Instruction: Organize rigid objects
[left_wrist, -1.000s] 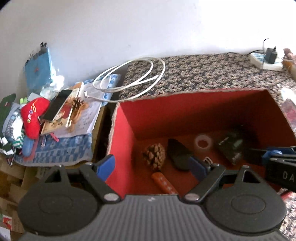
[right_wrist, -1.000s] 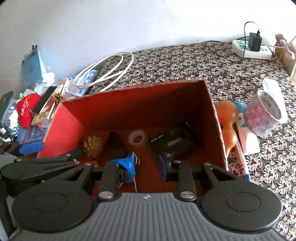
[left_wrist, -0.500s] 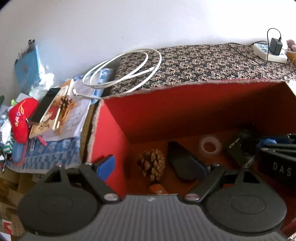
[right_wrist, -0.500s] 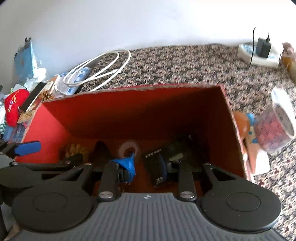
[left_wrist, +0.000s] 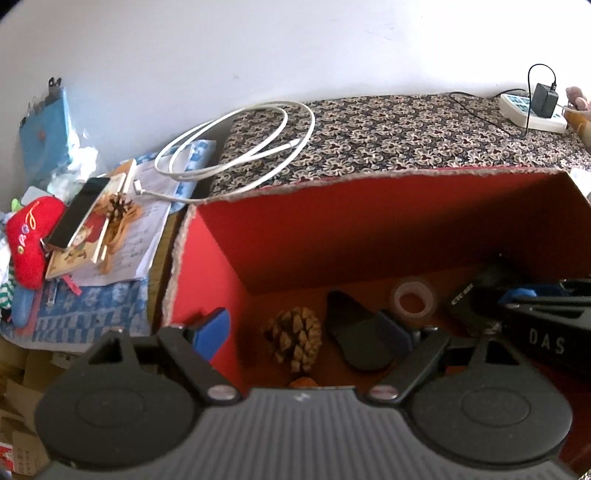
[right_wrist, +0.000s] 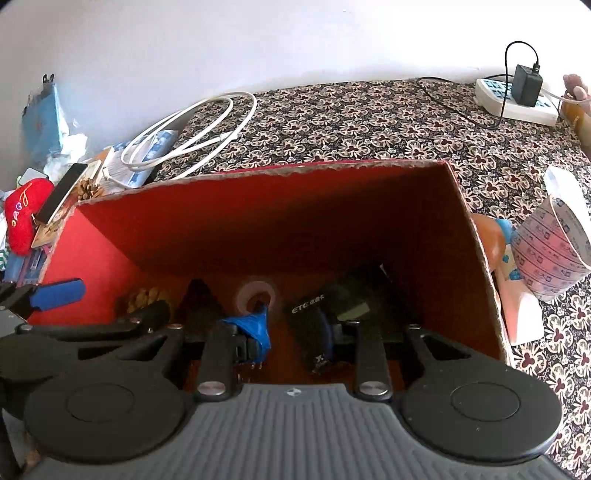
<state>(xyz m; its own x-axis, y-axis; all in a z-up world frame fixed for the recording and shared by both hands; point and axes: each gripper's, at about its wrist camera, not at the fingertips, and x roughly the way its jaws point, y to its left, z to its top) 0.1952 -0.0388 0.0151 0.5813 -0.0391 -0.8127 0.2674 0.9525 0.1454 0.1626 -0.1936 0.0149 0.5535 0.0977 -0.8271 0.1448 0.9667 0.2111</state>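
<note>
Two claws reach into the red box (left_wrist: 369, 221), which stands on the patterned surface (right_wrist: 369, 122). On the box floor lie a pine cone (left_wrist: 295, 339), a clear tape roll (left_wrist: 413, 299) and a black device (right_wrist: 314, 332). The left claw (left_wrist: 303, 330) is wide apart, one finger outside the box's left wall. The right claw (right_wrist: 291, 326) is slightly apart beside the device, gripping nothing.

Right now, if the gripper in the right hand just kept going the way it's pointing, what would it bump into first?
Probably the floor of the red box. The right gripper points steeply down into it, between the clear tape roll and the black ETC device. Depth is hard to judge, so it might graze the device first.
</note>
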